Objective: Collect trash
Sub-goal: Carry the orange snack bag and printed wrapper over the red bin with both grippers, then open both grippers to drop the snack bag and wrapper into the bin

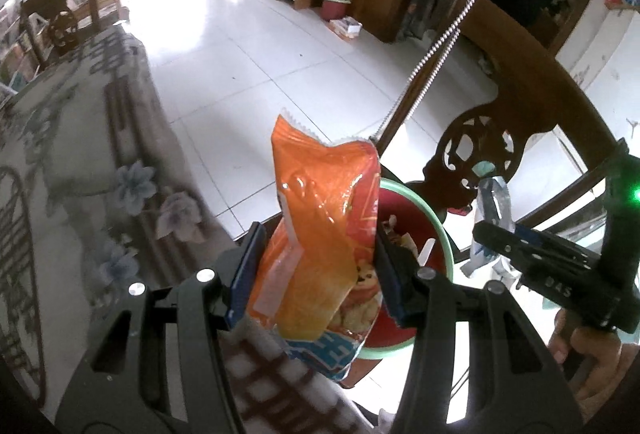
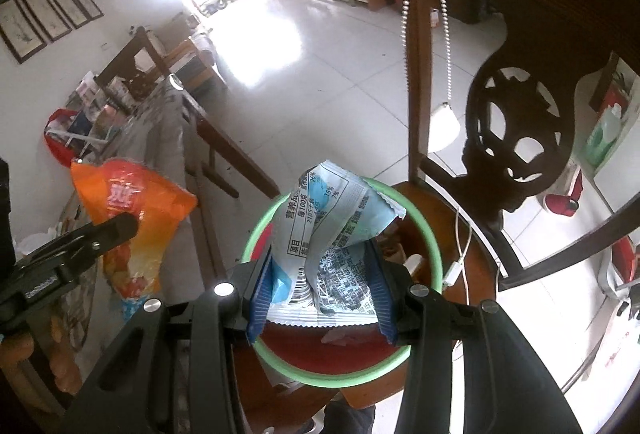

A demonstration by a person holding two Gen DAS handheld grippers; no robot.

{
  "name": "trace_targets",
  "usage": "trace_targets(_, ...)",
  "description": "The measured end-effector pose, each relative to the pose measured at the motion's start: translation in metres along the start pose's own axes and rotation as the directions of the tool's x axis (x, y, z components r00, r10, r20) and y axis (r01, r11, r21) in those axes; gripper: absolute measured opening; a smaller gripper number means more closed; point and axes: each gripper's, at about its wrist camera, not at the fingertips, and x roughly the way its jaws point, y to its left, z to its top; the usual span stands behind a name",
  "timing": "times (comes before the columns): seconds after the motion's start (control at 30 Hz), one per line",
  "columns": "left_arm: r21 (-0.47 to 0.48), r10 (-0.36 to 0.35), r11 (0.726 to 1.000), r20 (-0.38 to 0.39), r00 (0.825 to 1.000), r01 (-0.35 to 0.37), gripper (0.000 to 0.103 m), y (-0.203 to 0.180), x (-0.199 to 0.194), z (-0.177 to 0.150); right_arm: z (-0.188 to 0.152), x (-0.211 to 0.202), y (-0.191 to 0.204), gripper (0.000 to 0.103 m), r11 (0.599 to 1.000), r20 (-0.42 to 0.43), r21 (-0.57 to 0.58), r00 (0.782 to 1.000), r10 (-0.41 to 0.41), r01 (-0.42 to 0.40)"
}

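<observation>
Orange snack bag (image 1: 320, 234) is clamped upright in the left gripper (image 1: 320, 274), just left of and partly over the bin (image 2: 432, 246); a pale blue wrapper (image 2: 332, 234) is pinched in the right gripper (image 2: 320, 298), directly above the bin's green rim on the chair (image 2: 520, 93). Judged best: the wrapper should be released first, low inside the rim; the taller bag should then be centred before being let go, so neither is caught on the edge.

Orange snack bag (image 1: 320, 234) was held upright beside red, green-rimmed bin (image 2: 436, 258); crumpled blue-white wrapper (image 2: 332, 246) was held above its opening.
</observation>
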Motion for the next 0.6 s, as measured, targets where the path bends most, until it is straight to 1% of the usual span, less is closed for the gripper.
trace_targets(0.17,0.028,-0.024,0.999,-0.036,0.999,0.025,0.050,-0.013,0.016,0.002,0.001,-0.001,-0.007,0.042,1.000,0.000,0.014,1.000,-0.013,0.013)
trace_targets(0.4,0.021,-0.050,0.998,-0.082,0.995,0.051,0.052,-0.018,0.030,0.000,0.002,-0.001,-0.010,0.042,1.000,-0.009,0.020,1.000,-0.021,0.021)
trace_targets(0.53,0.026,-0.056,0.998,-0.096,0.994,0.058,0.053,-0.020,0.033,0.000,0.002,0.001,-0.011,0.042,1.000,-0.017,0.020,1.000,-0.023,0.023)
trace_targets(0.57,0.027,-0.056,0.998,-0.096,0.994,0.059,0.054,-0.021,0.034,0.000,0.002,0.002,-0.011,0.042,1.000,-0.018,0.019,1.000,-0.023,0.023)
trace_targets(0.6,0.027,-0.056,0.998,-0.096,0.994,0.059,0.060,-0.021,0.034,0.000,0.003,0.003,-0.012,0.042,1.000,-0.019,0.018,1.000,-0.022,0.023)
